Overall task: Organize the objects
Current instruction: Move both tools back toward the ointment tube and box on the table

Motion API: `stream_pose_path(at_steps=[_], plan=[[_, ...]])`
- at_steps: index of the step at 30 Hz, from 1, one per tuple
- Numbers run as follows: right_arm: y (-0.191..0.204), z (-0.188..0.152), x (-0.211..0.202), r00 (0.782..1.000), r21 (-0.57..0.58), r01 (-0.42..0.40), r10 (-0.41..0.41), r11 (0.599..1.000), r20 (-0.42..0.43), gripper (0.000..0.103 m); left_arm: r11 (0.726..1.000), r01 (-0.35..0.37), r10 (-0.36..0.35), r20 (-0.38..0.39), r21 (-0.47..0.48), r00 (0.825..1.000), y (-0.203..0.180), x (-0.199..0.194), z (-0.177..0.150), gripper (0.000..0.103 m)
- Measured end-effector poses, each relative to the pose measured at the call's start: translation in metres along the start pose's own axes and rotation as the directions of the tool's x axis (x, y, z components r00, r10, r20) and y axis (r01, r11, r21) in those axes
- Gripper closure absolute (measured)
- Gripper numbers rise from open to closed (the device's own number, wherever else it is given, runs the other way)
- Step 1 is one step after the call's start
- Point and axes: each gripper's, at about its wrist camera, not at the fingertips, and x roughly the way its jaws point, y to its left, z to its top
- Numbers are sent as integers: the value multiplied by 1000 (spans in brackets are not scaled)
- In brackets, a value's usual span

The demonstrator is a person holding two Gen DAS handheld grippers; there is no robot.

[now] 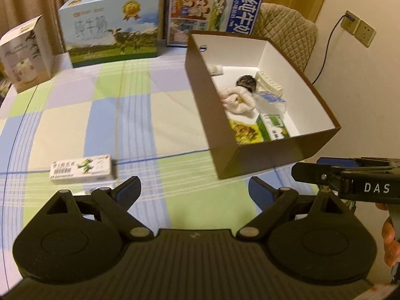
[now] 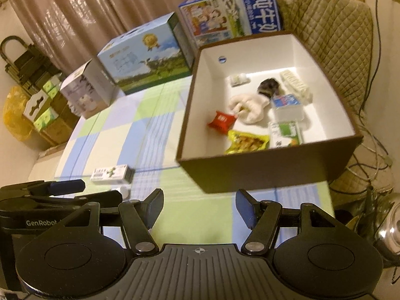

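A brown storage box with white inside stands on the checked tablecloth. It holds several items: a cream cloth, a red packet, a yellow snack bag, a green-white carton. A small white medicine box with a green figure lies on the cloth, left of the storage box. My left gripper is open and empty, just behind the medicine box. My right gripper is open and empty, in front of the storage box.
Two milk cartons and a white box stand along the table's far edge. A quilted chair is behind the storage box. Cables and a metal pot lie on the right.
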Motion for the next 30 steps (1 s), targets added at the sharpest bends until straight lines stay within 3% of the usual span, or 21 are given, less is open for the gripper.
stream_pose_path(at_steps=[20, 30], plan=[[59, -46, 46, 990, -42, -43, 37, 998, -134, 42, 993, -72, 69, -32, -95, 997, 83, -20, -52, 12], [76, -56, 62, 987, -41, -42, 35, 998, -155, 42, 988, -104, 100, -35, -111, 994, 110, -26, -67, 12]])
